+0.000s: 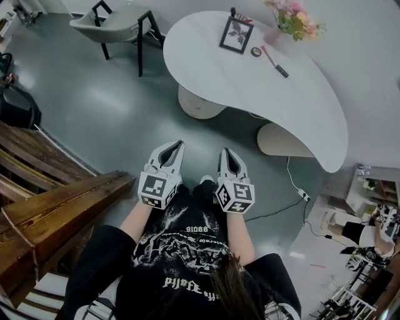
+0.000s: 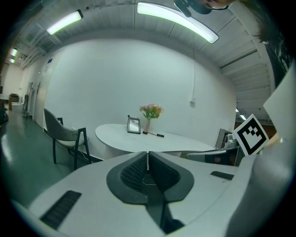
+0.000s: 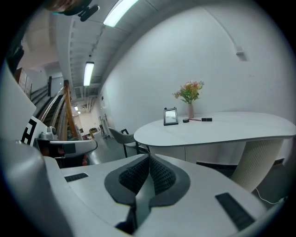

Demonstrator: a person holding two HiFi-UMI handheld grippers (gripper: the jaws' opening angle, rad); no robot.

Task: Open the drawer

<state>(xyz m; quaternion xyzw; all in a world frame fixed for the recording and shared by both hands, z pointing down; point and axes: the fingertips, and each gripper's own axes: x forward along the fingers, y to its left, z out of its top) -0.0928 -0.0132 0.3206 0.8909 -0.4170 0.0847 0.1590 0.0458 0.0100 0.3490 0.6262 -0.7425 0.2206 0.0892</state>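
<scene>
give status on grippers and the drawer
Shut and empty, left gripper and right gripper. No drawer in view. Ahead, white table, chair beside it.

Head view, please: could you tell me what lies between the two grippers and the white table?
Only bare grey floor lies there, as the head view shows.

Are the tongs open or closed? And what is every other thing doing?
left tongs: shut, empty.
right tongs: shut, empty.
picture frame: standing up on the table.
vase: upright, flowers inside.
pen: lying flat on the table.
chair: upright, nobody sitting.
</scene>
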